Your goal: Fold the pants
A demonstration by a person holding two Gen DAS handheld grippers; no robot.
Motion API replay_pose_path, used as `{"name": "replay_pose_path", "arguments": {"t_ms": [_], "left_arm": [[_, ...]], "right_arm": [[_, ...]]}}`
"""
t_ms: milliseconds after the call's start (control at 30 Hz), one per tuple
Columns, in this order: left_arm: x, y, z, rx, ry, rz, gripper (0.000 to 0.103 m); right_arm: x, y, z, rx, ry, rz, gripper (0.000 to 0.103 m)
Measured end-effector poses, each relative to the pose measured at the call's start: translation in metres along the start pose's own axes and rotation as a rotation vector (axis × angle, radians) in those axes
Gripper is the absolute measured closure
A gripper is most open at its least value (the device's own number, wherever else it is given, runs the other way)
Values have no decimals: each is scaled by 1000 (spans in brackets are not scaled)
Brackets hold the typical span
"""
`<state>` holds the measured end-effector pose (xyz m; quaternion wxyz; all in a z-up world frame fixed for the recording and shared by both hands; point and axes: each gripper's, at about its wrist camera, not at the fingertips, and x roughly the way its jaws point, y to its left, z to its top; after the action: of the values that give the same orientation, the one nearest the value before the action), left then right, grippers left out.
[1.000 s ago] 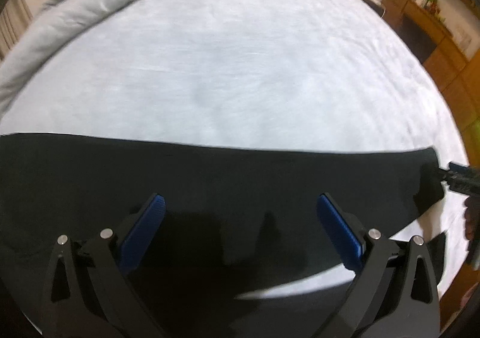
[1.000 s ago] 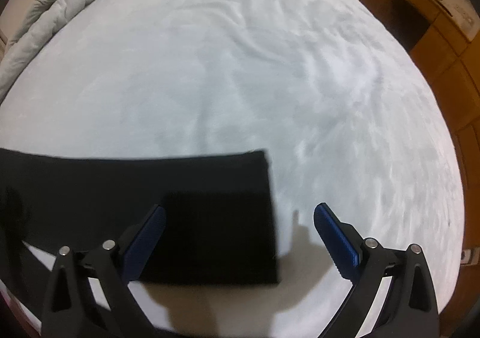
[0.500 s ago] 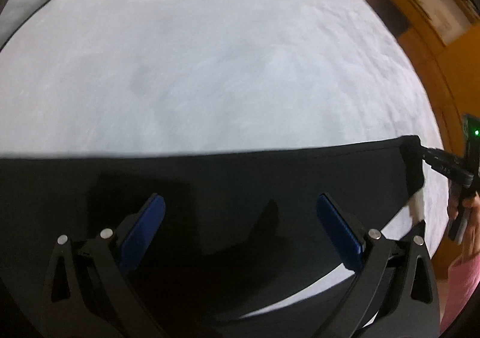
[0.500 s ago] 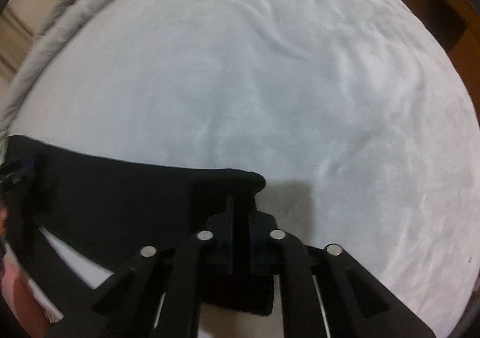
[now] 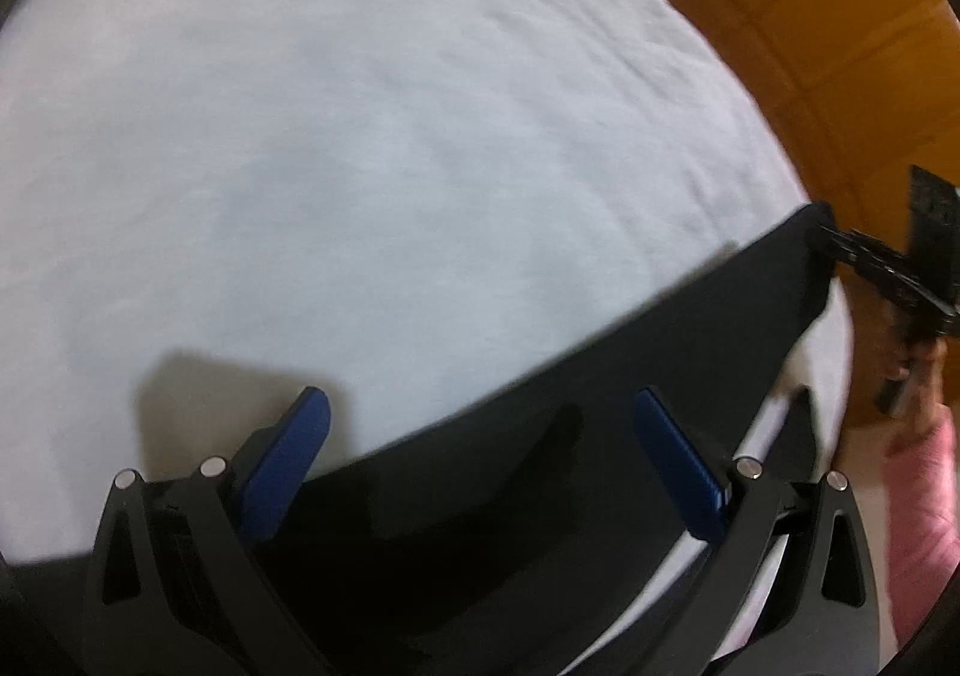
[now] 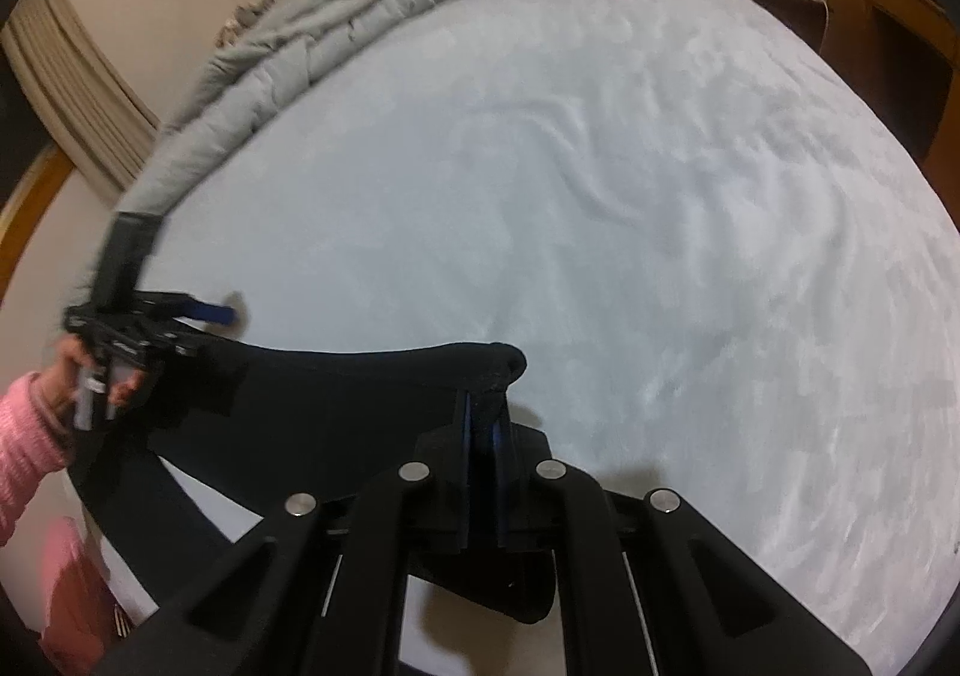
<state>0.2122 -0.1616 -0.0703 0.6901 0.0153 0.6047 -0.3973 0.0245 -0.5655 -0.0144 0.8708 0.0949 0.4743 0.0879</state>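
I judge the fold just begun: my right gripper (image 6: 483, 430) has its jaws clamped on an end of the black fabric pants (image 6: 336, 400) lying at the lower frame on the white bed (image 6: 600, 196), my left gripper (image 5: 474, 457) hovers wide open, empty, over their edge, and all folds remain.

Plain black pants (image 5: 600, 436), pale blue-white bedsheet (image 5: 360, 135), grey quilt (image 6: 336, 21), pink sleeve (image 6: 24, 430), blue gripper pads (image 5: 288, 460)
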Motion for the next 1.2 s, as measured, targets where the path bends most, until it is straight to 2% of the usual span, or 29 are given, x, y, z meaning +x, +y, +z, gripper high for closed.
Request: {"name": "replay_pose_path", "arguments": {"t_ms": [100, 300, 333, 367, 400, 433, 467, 600, 700, 767, 900, 1033, 1100, 1200], "left_arm": [[14, -3, 0, 16, 58, -78, 3], [16, -12, -7, 81, 88, -120, 5], [17, -15, -7, 95, 91, -113, 16], [18, -17, -8, 118, 103, -90, 45], [19, -19, -10, 129, 112, -66, 61], [21, -17, -9, 128, 117, -46, 88], [19, -16, -11, 120, 118, -42, 93], [-14, -29, -23, 124, -9, -40, 97], [-50, -60, -45, 147, -138, 15, 97], [-64, -90, -67, 212, -184, 77, 98], [-76, -132, -119, 281, -195, 153, 97], [-62, -155, -166, 315, -190, 213, 97], [-59, -159, -187, 333, -194, 249, 97], [-39, -161, -216, 318, -158, 270, 97]], "right_arm": [[-1, 3, 2, -6, -12, 4, 98], [-2, -3, -2, 28, -29, 28, 98], [-3, -3, -1, 33, -35, 32, 98], [-4, -4, 0, 40, -42, 38, 98], [-4, -5, -1, 44, -43, 39, 98], [-4, -5, 0, 46, -44, 38, 98], [-4, -4, -1, 48, -45, 39, 98], [-6, -1, -6, 54, -62, 18, 98], [-15, 0, -13, 71, -100, 13, 98], [-23, 4, -20, 67, -126, 7, 98], [-38, 14, -42, 52, -163, -11, 97], [-45, 25, -79, 33, -135, -43, 95], [-47, 28, -101, 41, -117, -89, 82], [-51, 22, -130, 96, -81, -119, 79]]}}
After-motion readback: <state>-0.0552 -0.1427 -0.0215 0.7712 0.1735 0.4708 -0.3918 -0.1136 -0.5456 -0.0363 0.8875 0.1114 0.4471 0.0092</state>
